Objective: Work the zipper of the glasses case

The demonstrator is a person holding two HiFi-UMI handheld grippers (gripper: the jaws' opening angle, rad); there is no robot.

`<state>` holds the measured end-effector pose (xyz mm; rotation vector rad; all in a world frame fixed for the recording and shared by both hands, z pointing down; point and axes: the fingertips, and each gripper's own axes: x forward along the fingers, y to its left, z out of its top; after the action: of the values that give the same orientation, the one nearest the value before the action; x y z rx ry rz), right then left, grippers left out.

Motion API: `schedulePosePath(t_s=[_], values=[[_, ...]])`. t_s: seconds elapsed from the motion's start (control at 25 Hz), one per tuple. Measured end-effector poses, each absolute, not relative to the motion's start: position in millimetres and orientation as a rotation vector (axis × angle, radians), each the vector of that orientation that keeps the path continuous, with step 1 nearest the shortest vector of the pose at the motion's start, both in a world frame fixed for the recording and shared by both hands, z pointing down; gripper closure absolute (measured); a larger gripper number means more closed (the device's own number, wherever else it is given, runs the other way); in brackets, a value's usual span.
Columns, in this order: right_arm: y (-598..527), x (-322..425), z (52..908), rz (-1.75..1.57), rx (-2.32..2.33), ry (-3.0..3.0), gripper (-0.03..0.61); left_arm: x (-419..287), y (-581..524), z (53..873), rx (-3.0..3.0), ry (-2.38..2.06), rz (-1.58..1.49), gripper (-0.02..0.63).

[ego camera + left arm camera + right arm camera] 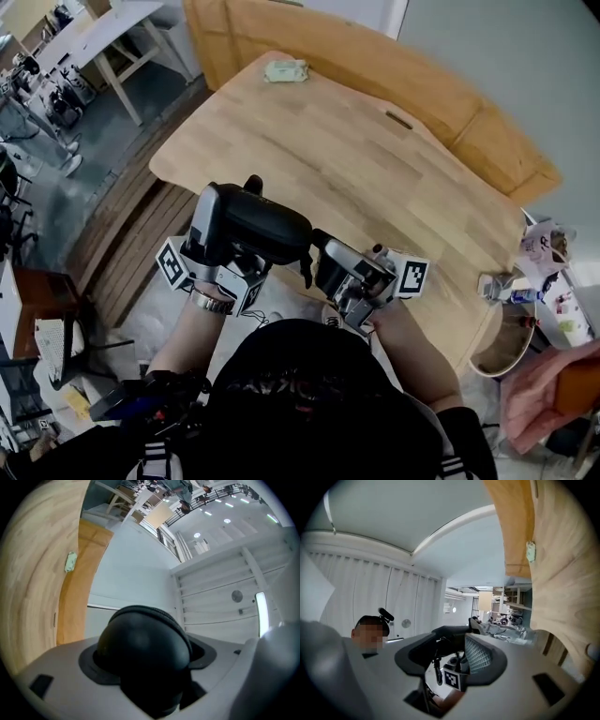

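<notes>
The black glasses case (262, 225) is held up off the table near my chest, lying crosswise. My left gripper (234, 211) is shut on its left part; in the left gripper view the rounded case (140, 653) fills the space between the jaws. My right gripper (321, 251) sits at the case's right end, where a short black zipper pull (305, 270) hangs down. In the right gripper view the jaws stand apart. The thin pull (437, 671) dangles in the gap under the case (450, 632), and neither pad presses it.
The wooden table (356, 159) lies ahead, with a small green packet (285, 70) near its far edge. An orange bench (450, 94) runs behind it. Clutter (539, 272) and a round bin (502, 342) stand at the right. My own head (370, 625) shows in the right gripper view.
</notes>
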<state>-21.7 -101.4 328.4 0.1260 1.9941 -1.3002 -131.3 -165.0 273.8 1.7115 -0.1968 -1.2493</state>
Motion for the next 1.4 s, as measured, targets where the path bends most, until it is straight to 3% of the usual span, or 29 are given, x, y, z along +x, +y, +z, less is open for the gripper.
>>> schedulePosePath(t_s=[0.72, 1.4], values=[[-103, -49, 325, -1.313, 0.179, 1.932, 0.555, -160, -167, 296, 1.673, -0.287, -1.259, 0.227], [-107, -40, 355, -1.225, -0.156, 2.201, 0.563, -147, -161, 292, 2.097, -0.676, -1.008, 0.235]])
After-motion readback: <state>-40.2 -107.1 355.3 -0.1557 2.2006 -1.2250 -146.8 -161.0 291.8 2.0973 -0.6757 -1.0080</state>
